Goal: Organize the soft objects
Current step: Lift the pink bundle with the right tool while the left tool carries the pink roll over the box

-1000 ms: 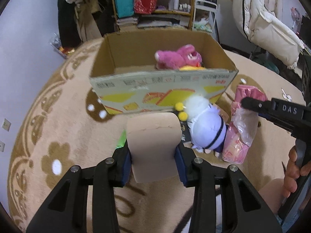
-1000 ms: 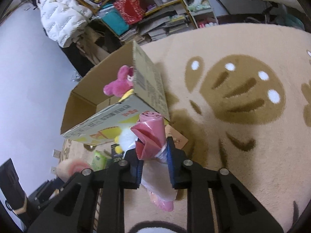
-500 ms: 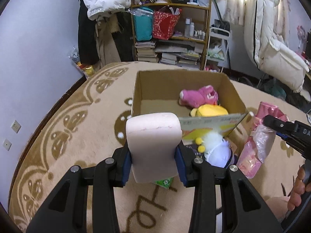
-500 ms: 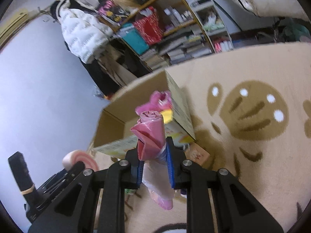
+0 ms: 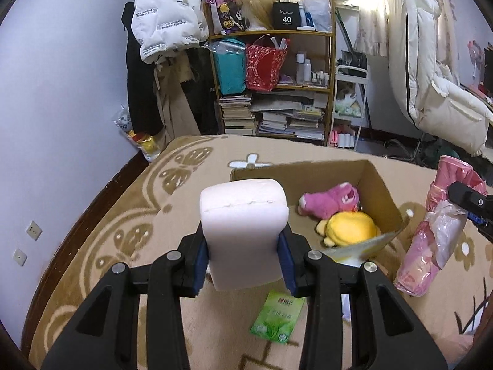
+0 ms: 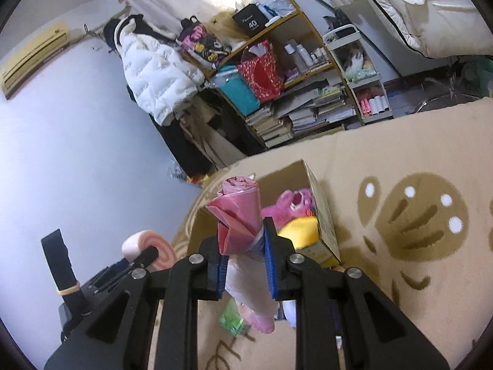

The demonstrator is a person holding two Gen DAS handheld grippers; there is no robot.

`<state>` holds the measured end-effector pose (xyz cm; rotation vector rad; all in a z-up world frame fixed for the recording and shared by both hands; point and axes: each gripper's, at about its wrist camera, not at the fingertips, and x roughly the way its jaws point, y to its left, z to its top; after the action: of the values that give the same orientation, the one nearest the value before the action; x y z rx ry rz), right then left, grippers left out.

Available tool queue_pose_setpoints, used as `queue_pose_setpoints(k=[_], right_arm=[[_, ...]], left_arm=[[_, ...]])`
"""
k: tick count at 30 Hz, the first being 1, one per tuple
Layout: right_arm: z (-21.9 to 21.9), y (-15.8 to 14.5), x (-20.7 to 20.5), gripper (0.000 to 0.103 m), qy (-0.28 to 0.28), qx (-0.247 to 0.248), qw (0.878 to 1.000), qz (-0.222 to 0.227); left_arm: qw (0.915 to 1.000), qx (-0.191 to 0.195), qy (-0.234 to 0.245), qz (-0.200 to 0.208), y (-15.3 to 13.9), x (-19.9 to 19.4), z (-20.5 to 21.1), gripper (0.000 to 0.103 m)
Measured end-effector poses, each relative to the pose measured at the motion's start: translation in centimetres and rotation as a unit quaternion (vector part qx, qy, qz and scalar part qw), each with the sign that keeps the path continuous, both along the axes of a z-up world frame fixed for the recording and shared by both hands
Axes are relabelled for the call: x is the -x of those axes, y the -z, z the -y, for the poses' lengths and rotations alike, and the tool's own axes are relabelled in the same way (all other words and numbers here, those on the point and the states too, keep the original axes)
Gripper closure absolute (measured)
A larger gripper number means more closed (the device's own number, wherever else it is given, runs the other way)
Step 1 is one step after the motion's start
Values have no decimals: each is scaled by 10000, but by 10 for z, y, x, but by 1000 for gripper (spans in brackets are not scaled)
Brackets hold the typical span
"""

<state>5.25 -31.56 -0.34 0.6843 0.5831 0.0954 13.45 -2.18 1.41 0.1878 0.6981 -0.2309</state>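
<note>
At the centre of the left wrist view, a pale pink foam cushion (image 5: 243,234) stands upright between the blue pads of the left gripper (image 5: 244,260), pinched on both sides and held above the beige rug (image 5: 92,262). From the right wrist view its end shows as a pink-and-white swirl, low at the left of the frame.

The right gripper (image 6: 245,257) clamps a pink roll of plastic bags (image 6: 238,212) in the lower middle of its own view — the rolled top rises above the fingers, and the clear-wrapped lower part hangs beneath them. In the left wrist view the same roll sits at the right edge, also off the rug.

Behind both held items, an open cardboard box (image 5: 377,185) rests on the rug, right of centre in the left view. Inside it lie a pink plush toy (image 5: 331,200) and, just in front of it and touching, a yellow plush toy (image 5: 351,228).

A green packet (image 5: 279,316) lies flat on the rug at the lower middle of the left view, below the cushion.

Along the top of the frame stands a cluttered wooden shelf (image 5: 308,34) with a red bag (image 5: 265,64) and stacked books — a white puffer jacket (image 5: 166,15) hangs to its left.
</note>
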Motion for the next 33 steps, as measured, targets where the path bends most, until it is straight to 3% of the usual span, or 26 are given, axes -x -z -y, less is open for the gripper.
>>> queue_pose_setpoints(k=[5, 14, 20, 28, 33], right_arm=[[1, -12, -13, 81, 161, 177, 9993, 271], [2, -13, -35, 81, 371, 30, 9979, 529], [-5, -3, -50, 81, 365, -111, 9982, 468], [-16, 10, -64, 81, 245, 254, 9989, 324], [-14, 18, -68, 81, 281, 136, 9993, 190]], left_arm=[[9999, 37, 85, 104, -8, -13, 6, 65], [9999, 36, 0, 164, -3, -33, 5, 65], [9999, 133, 17, 107, 7, -42, 6, 65], [9998, 163, 41, -52, 21, -50, 10, 64], [9997, 201, 22, -150, 28, -55, 9, 64]])
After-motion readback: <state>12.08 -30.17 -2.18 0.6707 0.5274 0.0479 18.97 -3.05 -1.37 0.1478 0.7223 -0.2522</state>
